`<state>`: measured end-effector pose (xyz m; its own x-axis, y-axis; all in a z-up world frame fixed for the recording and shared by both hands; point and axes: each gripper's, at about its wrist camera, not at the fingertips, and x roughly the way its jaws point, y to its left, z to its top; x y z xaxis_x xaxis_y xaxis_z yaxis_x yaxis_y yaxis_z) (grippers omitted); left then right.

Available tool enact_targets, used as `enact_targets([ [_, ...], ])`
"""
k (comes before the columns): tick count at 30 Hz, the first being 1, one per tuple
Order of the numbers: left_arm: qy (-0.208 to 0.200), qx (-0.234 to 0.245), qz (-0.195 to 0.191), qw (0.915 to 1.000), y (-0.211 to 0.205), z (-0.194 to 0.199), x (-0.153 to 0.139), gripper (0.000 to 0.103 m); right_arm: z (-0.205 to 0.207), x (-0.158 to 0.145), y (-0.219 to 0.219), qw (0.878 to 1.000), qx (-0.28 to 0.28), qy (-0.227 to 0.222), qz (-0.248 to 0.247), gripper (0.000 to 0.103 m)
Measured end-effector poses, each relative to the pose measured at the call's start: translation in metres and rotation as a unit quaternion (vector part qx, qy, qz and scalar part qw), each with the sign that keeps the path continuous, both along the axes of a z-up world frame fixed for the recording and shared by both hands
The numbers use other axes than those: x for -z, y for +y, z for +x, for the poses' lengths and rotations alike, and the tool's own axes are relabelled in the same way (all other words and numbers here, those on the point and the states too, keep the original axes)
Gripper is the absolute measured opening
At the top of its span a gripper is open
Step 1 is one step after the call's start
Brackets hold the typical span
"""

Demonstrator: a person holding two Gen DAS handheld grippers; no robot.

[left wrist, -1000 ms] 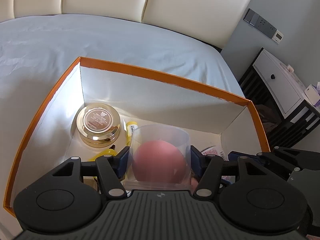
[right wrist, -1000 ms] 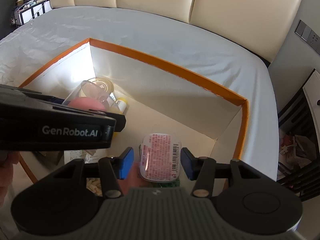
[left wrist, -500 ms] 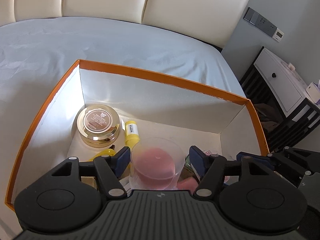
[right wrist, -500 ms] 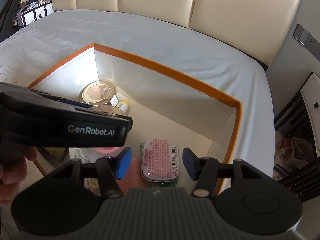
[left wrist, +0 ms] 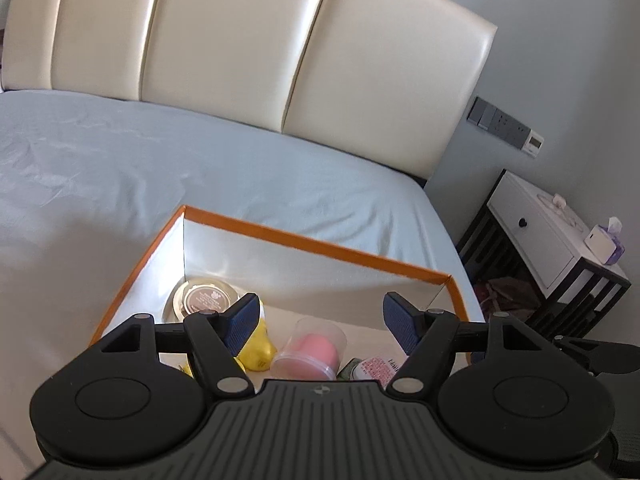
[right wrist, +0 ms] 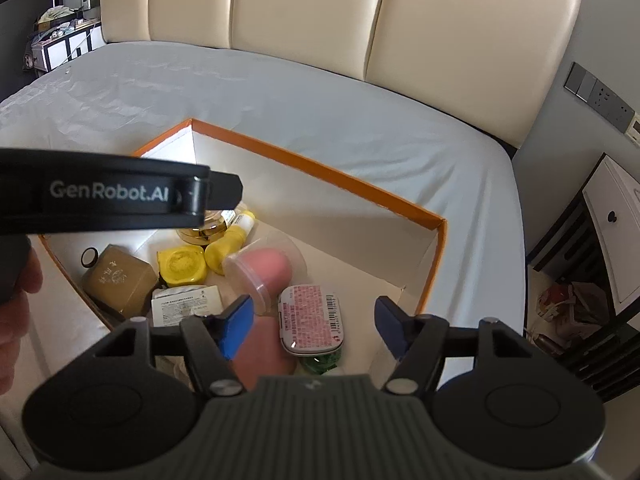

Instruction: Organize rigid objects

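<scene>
Left wrist view shows your left gripper (left wrist: 320, 322) released, jaws just widened, clear cup (left wrist: 310, 350) now lying in the box (left wrist: 320, 242); right gripper (right wrist: 314, 326) likewise empty above the tin (right wrist: 312, 316), so both placements look complete.

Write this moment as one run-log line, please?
left hand-held gripper: open, empty | right hand-held gripper: open, empty | clear case with pink sponge: lying in box | pink tin: lying in orange-rimmed box

Bed (right wrist: 280, 92) with pale blue-grey sheet, lightly creased, cream padded headboard (left wrist: 248, 52) at the far end. One item lies directly on the sheet: an open box (right wrist: 320, 168) with orange rim and white inner walls, set near the right edge of the mattress. Remaining sheet in both wrist views shows only fabric folds.
</scene>
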<state>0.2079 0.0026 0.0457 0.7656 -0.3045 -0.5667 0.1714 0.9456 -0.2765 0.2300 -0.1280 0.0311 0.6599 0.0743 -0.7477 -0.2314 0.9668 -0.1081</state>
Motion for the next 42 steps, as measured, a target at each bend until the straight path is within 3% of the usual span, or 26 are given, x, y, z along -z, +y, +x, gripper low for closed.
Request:
enact_targets([
  [11, -0.082, -0.022, 0.05, 0.9951, -0.001, -0.06, -0.028, 0.081, -0.053, -0.038, -0.012, 0.998, 0.018, -0.052, 0.037, 0.074],
  [15, -0.094, -0.038, 0.059, 0.993, 0.002, -0.077, -0.032, 0.08, -0.076, -0.048, -0.015, 0.995, 0.025, -0.076, 0.054, 0.078],
  [20, -0.091, -0.058, 0.07, 0.9918, 0.011, -0.096, -0.029, 0.08, -0.102, -0.055, -0.02, 0.991, 0.039, -0.1, 0.076, 0.08],
  [27, -0.08, -0.086, 0.143, 0.9828, 0.017, -0.12, -0.021, 0.082, -0.132, -0.054, -0.027, 0.983, 0.071, -0.138, 0.1, 0.087],
  [29, -0.086, -0.089, 0.155, 0.9802, 0.014, -0.127, -0.02, 0.092, -0.138, -0.052, -0.03, 0.98, 0.078, -0.143, 0.11, 0.088],
  [32, -0.081, -0.098, 0.161, 0.9788, 0.008, -0.132, -0.019, 0.093, -0.145, -0.046, -0.033, 0.978, 0.092, -0.139, 0.127, 0.089],
  [36, -0.06, -0.082, 0.153, 0.983, 0.001, -0.135, -0.012, 0.093, -0.151, -0.036, -0.036, 0.976, 0.106, -0.13, 0.14, 0.089],
  [42, -0.021, -0.075, 0.163, 0.9836, -0.009, -0.144, 0.004, 0.093, -0.162, -0.025, -0.035, 0.979, 0.104, -0.123, 0.125, 0.09],
])
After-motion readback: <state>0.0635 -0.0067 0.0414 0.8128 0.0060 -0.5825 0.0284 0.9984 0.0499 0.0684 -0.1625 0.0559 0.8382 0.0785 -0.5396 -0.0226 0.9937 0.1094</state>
